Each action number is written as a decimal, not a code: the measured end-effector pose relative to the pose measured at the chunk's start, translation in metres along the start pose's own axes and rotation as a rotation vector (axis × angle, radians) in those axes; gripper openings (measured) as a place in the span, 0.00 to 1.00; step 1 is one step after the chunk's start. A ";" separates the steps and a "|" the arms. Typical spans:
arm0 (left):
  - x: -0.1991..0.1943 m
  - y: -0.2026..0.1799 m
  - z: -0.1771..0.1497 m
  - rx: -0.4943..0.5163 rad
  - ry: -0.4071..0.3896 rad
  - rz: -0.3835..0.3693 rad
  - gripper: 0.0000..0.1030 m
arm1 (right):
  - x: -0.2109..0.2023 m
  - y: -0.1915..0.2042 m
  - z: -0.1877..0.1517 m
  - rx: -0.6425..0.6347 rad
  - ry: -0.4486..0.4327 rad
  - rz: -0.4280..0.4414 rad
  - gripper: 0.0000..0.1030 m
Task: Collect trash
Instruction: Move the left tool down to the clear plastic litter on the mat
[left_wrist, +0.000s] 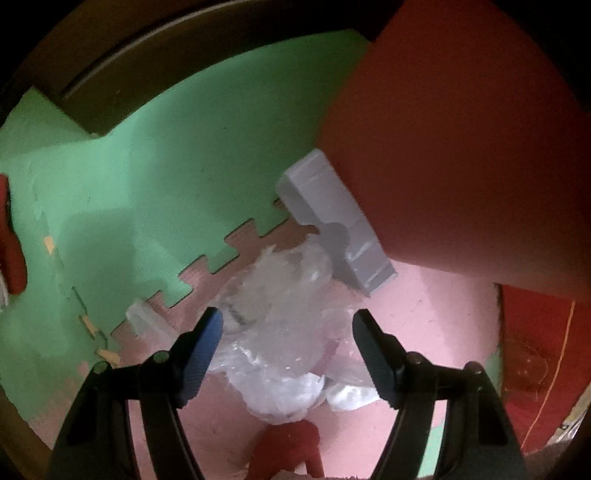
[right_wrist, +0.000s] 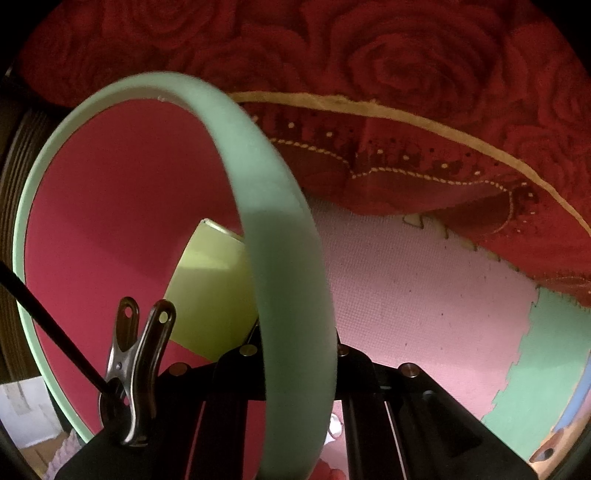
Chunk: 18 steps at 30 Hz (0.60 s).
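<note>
My left tongs pointed almost straight down at the floor mats with the jaws standing wide and nothing between the pads. The crumpled plastic lay on the pink mat directly under the gap, its bulk centred between the two fingers and running away from me toward the grey block. That long axis ran roughly crosswise to the closing line, so the jaws spanned the narrower width of the wad. A smaller scrap lay to the left of the left finger, on the seam with the green mat, outside the jaws. In my judgement, the coming move was a short straight descent and a close; no sideways correction looked necessary.

My right tongs were shut on the mint rim of the red bin, which I held tilted with its mouth open. A yellow-green sheet sat inside. A metal clip was on the rim nearby. The left hand was the nearer to the plastic.
</note>
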<state>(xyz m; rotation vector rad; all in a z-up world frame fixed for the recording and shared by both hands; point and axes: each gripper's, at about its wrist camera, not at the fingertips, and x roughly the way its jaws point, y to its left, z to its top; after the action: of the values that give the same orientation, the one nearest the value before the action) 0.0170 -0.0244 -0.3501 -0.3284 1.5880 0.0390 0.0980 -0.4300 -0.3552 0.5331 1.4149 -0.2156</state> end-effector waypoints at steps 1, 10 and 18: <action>0.002 0.002 -0.001 -0.009 0.001 0.006 0.74 | 0.001 0.000 -0.003 0.008 0.015 -0.003 0.09; 0.030 0.003 0.003 -0.032 0.061 0.029 0.74 | 0.004 -0.011 -0.015 0.050 0.054 -0.018 0.09; 0.050 -0.008 0.006 -0.096 0.131 -0.052 0.78 | 0.011 -0.023 -0.022 0.018 0.025 -0.020 0.09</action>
<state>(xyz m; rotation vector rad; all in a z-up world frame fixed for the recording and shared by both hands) 0.0240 -0.0398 -0.3982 -0.4551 1.7100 0.0546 0.0705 -0.4376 -0.3726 0.5378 1.4447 -0.2387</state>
